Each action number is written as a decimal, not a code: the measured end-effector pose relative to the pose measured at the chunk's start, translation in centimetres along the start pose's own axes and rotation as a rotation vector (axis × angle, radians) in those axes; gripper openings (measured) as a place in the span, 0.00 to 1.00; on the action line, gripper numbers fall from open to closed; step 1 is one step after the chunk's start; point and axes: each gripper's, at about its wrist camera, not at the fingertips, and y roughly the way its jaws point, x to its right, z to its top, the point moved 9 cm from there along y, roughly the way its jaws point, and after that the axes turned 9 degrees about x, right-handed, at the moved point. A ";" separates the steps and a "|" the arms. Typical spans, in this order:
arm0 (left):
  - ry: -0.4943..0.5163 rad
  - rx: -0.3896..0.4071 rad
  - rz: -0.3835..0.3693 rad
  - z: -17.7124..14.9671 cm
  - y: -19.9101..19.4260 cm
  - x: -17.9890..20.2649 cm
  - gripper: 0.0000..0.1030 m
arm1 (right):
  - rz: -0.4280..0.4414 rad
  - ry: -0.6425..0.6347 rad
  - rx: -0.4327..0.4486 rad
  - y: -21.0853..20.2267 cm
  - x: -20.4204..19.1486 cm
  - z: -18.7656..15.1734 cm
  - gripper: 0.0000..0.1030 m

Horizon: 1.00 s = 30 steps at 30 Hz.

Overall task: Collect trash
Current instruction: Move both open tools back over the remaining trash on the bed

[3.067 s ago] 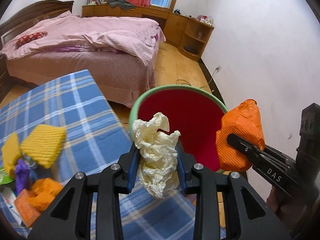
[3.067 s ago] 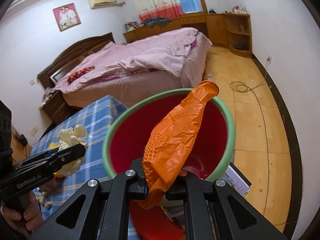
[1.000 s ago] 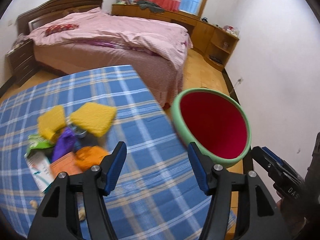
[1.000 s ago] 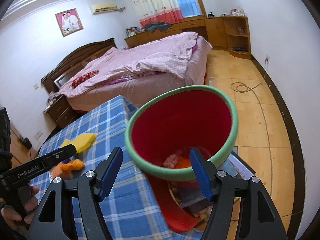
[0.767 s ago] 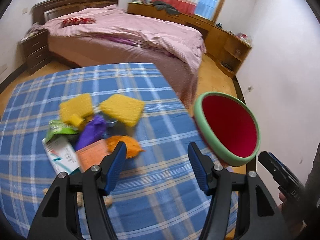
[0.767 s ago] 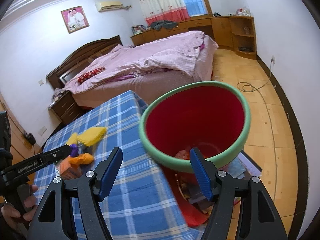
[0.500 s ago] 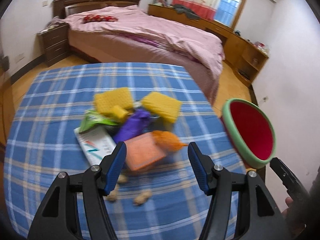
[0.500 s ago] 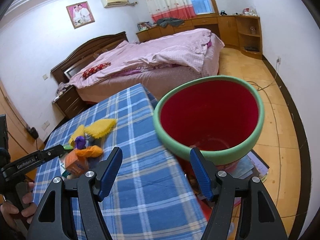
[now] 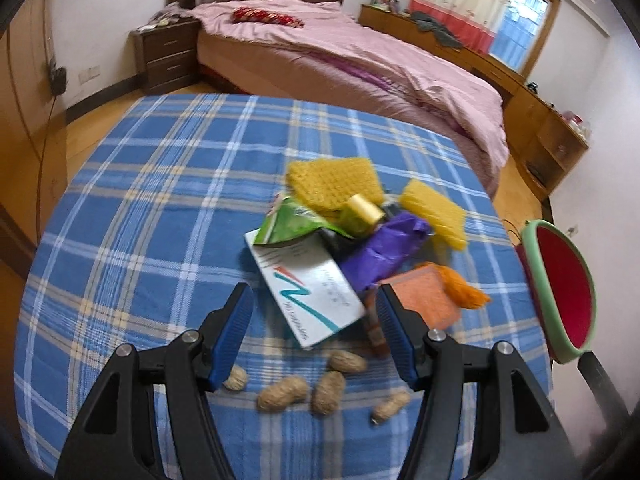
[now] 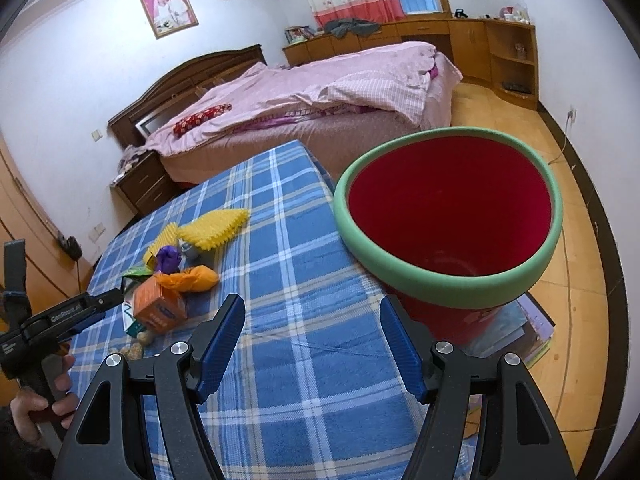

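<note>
A heap of trash lies on the blue plaid tablecloth [image 9: 140, 208]: a white paper packet [image 9: 308, 292], a green wrapper [image 9: 288, 224], a purple wrapper [image 9: 384, 252], an orange box [image 9: 420, 296], an orange glove [image 9: 460, 284], yellow sponges [image 9: 332, 180] and several peanuts [image 9: 284, 394]. My left gripper [image 9: 314, 330] hovers open over the packet's near end with nothing between its fingers. My right gripper [image 10: 312, 344] stands open and empty over the cloth, left of the red bin with a green rim [image 10: 448, 280]. The same heap [image 10: 176, 272] shows at the left of the right wrist view.
A bed with pink bedding [image 9: 360, 56] stands behind the table, a nightstand [image 9: 168, 56] beside it. Wooden cabinets [image 10: 492, 48] line the far wall. Books [image 10: 520, 332] lie under the bin on the wooden floor. A hand [image 10: 36, 412] holds the left gripper's handle.
Both grippers dropped the tissue and orange glove into the bin and opened. The left one swung left over the trash heap; the right drew back from the bin toward the table.
</note>
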 end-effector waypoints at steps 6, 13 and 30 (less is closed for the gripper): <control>-0.011 -0.029 0.012 -0.4 1.8 -0.3 0.62 | -0.002 -0.001 -0.016 0.5 0.1 -0.3 0.69; -0.003 -0.048 0.023 -0.6 3.6 0.0 0.63 | -0.007 -0.001 -0.027 1.1 0.3 -0.5 0.69; 0.081 -0.070 0.083 -1.6 3.2 -2.3 0.66 | 0.009 -0.015 -0.030 1.2 -0.3 -0.9 0.69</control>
